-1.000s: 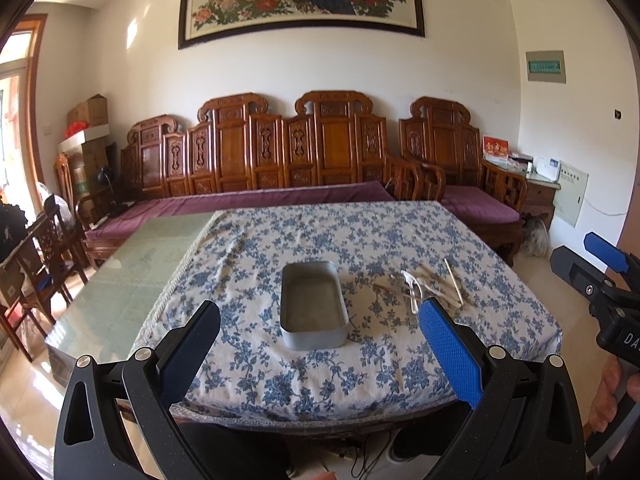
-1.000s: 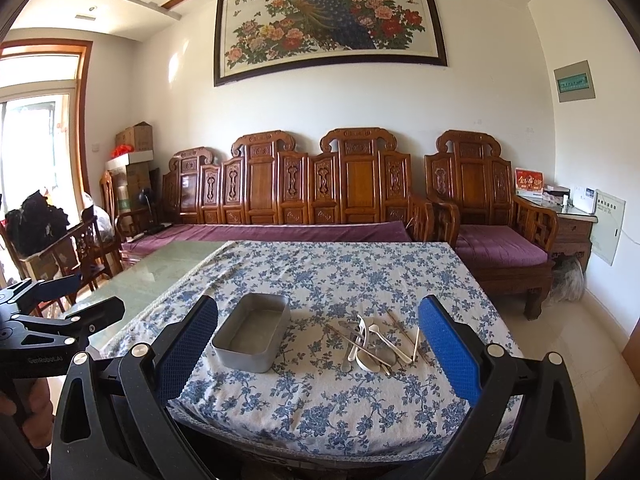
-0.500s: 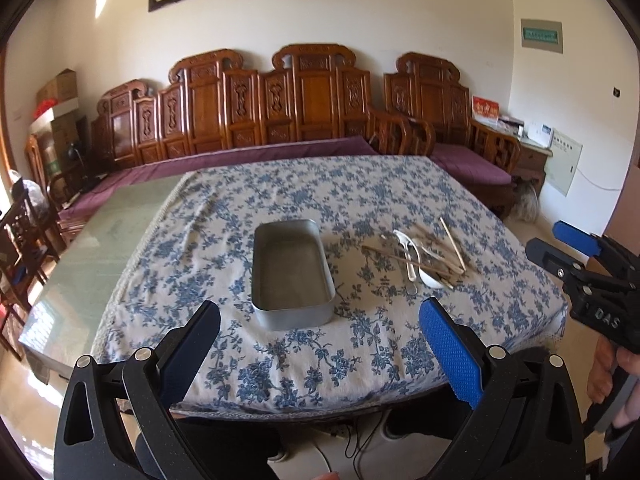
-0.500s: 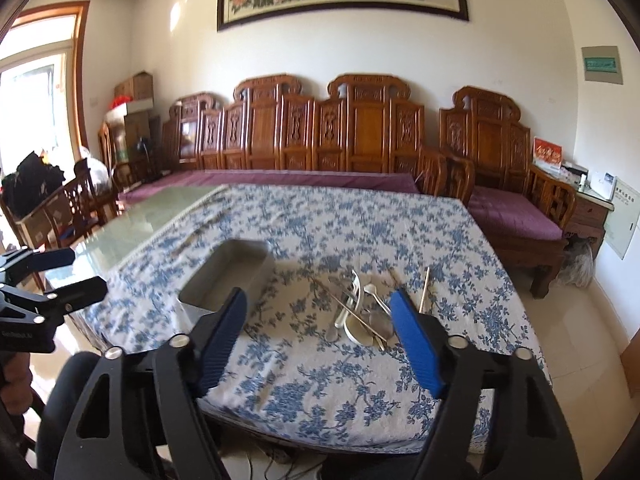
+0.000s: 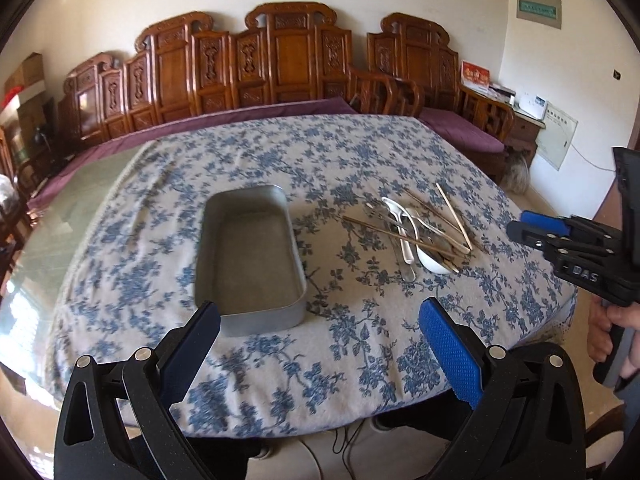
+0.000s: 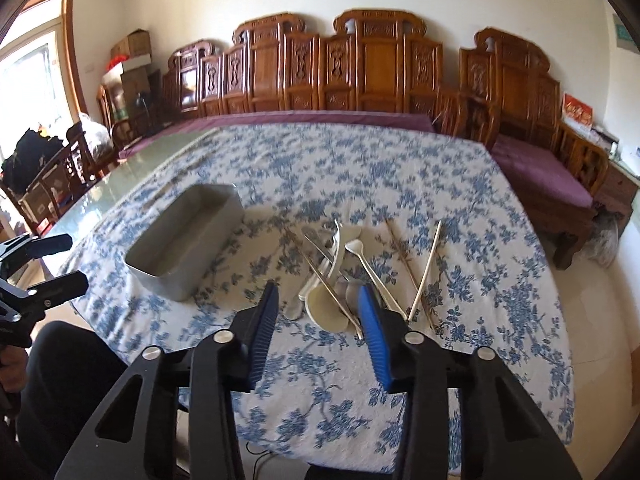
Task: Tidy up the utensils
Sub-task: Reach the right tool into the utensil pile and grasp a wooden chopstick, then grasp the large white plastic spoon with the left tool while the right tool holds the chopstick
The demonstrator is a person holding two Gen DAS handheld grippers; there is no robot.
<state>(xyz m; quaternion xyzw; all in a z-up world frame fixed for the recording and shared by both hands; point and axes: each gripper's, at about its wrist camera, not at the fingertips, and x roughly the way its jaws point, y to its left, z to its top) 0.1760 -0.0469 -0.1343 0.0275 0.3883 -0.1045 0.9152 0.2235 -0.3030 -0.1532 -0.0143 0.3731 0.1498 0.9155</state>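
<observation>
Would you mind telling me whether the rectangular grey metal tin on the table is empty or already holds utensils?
Empty: the rectangular grey metal tin shows only its bare floor, and the spoons and chopsticks all lie on the floral tablecloth beside it.

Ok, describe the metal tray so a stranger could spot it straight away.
Find the table under the blue-flowered cloth. Near its front edge lies a heap of utensils; the metal tray sits beside them, apart. It is the only container there: grey, rectangular with rounded corners, shallow, and nothing in it.
</observation>
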